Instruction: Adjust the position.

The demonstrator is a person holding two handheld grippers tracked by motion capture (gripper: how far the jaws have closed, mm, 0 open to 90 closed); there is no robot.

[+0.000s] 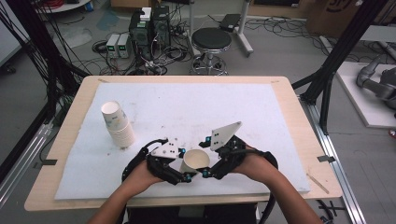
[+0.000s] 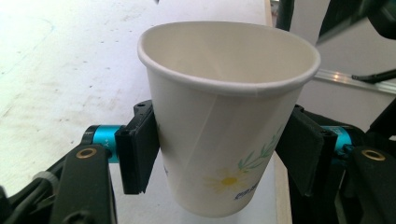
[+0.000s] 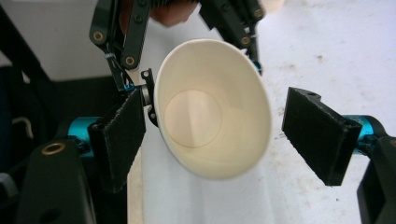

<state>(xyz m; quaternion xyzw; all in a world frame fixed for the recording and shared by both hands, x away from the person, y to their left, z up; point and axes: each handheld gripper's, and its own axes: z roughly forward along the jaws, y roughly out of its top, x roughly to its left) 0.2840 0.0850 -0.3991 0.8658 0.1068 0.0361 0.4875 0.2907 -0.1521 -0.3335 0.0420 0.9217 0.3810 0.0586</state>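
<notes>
High view: a person's two hands meet near the front edge of a desk (image 1: pixel 289 135) covered with a white sheet; between them sits a paper cup (image 1: pixel 196 161), mouth up; the left tool (image 1: pixel 183 164) pinches that cup from its side – in the left gripper view both black pads press the cup's (image 2: pixel 224 130) wall, which bears a daisy print; the right tool (image 1: pixel 204 157) stands spread around the cup, pads apart from it – in the right gripper view the cup's (image 3: pixel 212 128) open mouth faces the camera between the wide jaws; a stack of paper cups (image 1: pixel 117 123) stands well apart at the desk's left.
</notes>
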